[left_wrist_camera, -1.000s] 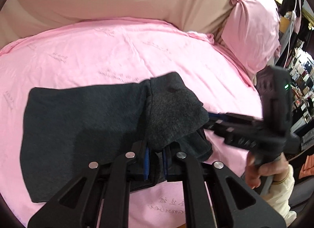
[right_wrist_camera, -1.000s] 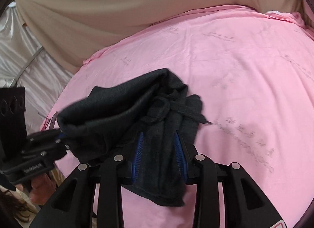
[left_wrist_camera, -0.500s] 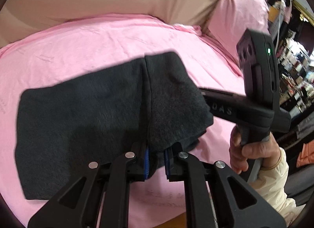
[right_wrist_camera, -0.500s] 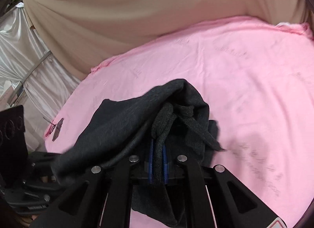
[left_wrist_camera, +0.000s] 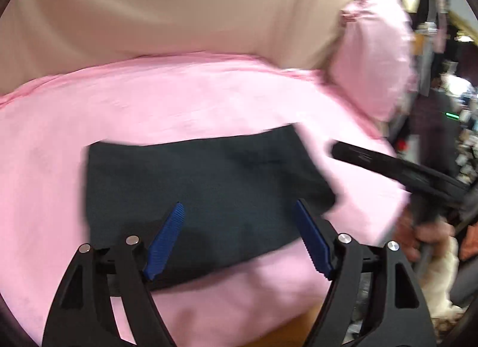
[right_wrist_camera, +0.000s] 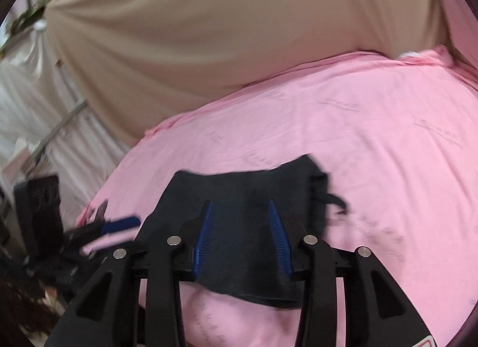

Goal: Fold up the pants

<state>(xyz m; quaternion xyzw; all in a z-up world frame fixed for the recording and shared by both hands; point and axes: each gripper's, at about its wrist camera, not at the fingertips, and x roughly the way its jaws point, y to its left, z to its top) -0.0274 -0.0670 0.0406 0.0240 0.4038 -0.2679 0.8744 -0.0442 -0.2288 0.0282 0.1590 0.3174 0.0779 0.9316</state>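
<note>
Dark pants lie flat as a folded rectangle on the pink bed sheet, drawstring end toward the pink pillow. Left hand-held gripper spread wide above near edge, holding nothing. Right hand-held gripper also spread, empty, over the pants. Frames blurred.

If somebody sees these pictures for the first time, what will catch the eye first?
The dark grey folded pants stand out first, lying flat in the middle of the pink bed sheet. Next come the blue-padded left gripper and right gripper, both open just above the cloth. A pink pillow leans at the far right.
</note>
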